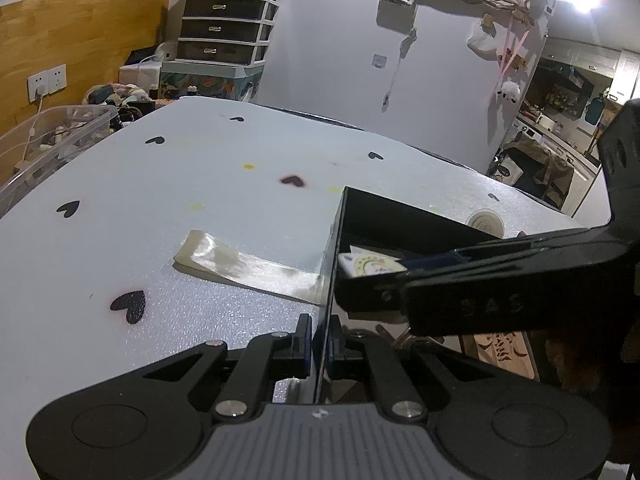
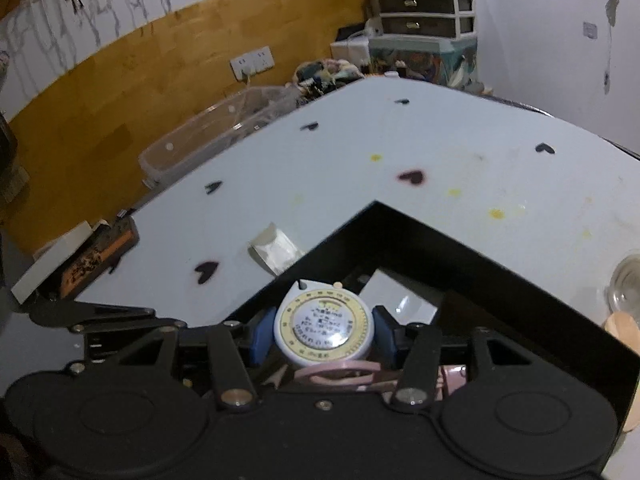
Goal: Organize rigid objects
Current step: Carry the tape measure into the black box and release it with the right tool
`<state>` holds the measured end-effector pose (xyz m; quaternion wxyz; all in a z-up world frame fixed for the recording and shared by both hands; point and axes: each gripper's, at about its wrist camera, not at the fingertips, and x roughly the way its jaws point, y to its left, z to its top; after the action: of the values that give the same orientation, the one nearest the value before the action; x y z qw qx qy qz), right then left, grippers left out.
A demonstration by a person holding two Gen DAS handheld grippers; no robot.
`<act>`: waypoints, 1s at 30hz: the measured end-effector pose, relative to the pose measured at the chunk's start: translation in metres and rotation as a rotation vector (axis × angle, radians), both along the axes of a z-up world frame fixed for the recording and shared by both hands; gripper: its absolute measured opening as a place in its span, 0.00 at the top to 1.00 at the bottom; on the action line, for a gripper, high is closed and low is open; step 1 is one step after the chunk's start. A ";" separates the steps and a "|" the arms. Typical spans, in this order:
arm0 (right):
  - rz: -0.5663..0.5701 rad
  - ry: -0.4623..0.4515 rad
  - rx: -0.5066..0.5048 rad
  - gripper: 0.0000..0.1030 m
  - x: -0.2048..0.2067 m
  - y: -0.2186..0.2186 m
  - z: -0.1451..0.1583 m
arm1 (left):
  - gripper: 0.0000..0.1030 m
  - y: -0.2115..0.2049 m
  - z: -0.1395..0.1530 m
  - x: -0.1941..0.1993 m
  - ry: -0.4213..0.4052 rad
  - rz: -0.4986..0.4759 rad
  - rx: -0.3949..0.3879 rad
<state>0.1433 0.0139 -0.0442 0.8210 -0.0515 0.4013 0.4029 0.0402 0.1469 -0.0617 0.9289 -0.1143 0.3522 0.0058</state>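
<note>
Item: round tape measure (image 2: 323,326), white case with a yellow dial ring. Location: inside the black box (image 2: 460,256), near its front corner, held above the box floor. Carried by the right hand-held gripper (image 2: 320,332), whose blue pads (image 2: 259,332) are closed against the two sides of the case.

Container: black box, open-topped, thin-walled, standing on the desk (image 2: 400,140). A white card (image 2: 400,300) lies on the box floor just beyond the tape measure; pink items (image 2: 340,372) lie below it, nearer the camera.

Left hand-held gripper (image 1: 319,344): closed to a narrow gap on the upright box wall (image 1: 326,300), one pad on each face, steadying the box.

Outside the box, on the desk: a clear plastic packet (image 1: 244,266) just beside the gripped wall; a roll of tape (image 1: 486,222) beyond the far wall; a glass vessel (image 2: 628,286) to the right of the box.

Step in hand, as judged: depositing the tape measure into the box while the other hand braces it.

Next move, as judged: lower the case to a bare part of the box floor, clear of the card, then spread the pads and lift straight out without catching the wall. The packet beside the box seems a likely next candidate.
</note>
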 end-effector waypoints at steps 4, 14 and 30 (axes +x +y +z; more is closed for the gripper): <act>0.000 0.026 -0.021 0.47 0.001 0.004 -0.004 | 0.92 0.000 0.000 0.000 0.001 -0.001 0.002; -0.012 0.026 -0.018 0.39 0.000 -0.002 0.003 | 0.92 -0.001 0.000 0.000 0.002 0.003 0.002; -0.075 -0.074 0.061 0.23 -0.015 -0.048 0.048 | 0.93 -0.001 0.000 0.001 0.005 0.006 0.003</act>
<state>0.1284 -0.0337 0.0041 0.8509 -0.0263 0.3599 0.3818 0.0411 0.1460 -0.0613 0.9282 -0.1139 0.3541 0.0096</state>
